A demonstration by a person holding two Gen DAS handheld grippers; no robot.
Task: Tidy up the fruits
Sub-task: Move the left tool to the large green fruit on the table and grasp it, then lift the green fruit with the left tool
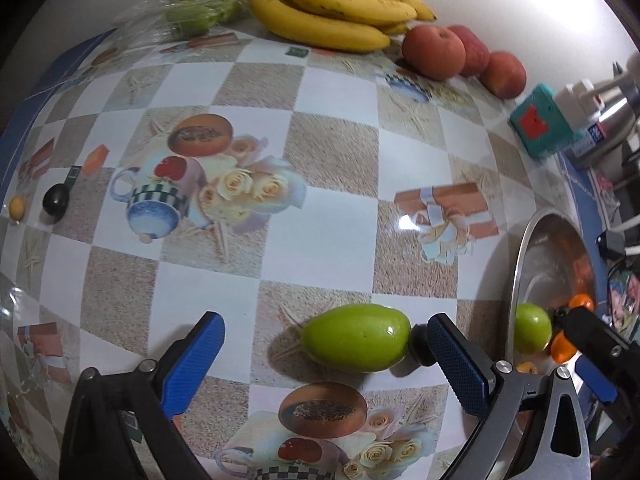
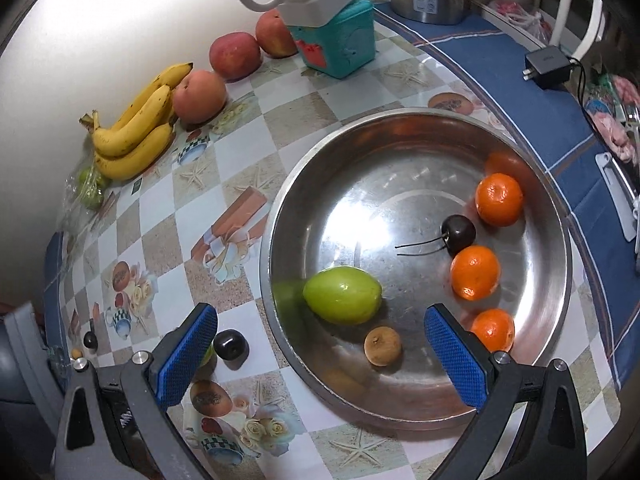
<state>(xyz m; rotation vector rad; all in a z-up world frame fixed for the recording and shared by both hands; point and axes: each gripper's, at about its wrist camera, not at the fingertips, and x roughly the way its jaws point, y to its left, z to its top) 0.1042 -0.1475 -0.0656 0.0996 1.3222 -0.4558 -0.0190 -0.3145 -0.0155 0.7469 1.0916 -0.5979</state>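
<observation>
Both tools wide apart, holding nothing. Left tool (image 1: 324, 344) low over the checkered worktop (image 1: 320, 152), with a green oval fruit (image 1: 357, 338) lying loose on the worktop between its fingers, clearly closer to the right-hand finger than to the left one. Long axis of that fruit running roughly crosswise, finger to finger, pointed end toward the right-hand finger and just beside a small dark fruit (image 1: 420, 346) wedged between fruit and pad; touching or merely near, hard to tell. Right tool (image 2: 322, 340) hovering over the near rim of the steel bowl (image 2: 556, 216), which already holds a second green fruit (image 2: 342, 294), a small brown fruit (image 2: 383, 346), a dark cherry (image 2: 459, 230) with stem, and three mandarins (image 2: 475, 273). Likely next step: closing the left tool on the loose green fruit, since the left one is plainly the nearer and already straddles it. Everything hinges on the lengthwise lie: a squeeze along the long axis meets tapered ends, so probably a slippery hold, and a shift to the right to centre it looks wise, with care not to trap the dark fruit too. Bowl just to the right of the left tool, so a short carry. Bananas (image 1: 332, 12), red apples (image 1: 434, 52) and a bag of green fruit (image 1: 192, 12) waiting along the far wall.
</observation>
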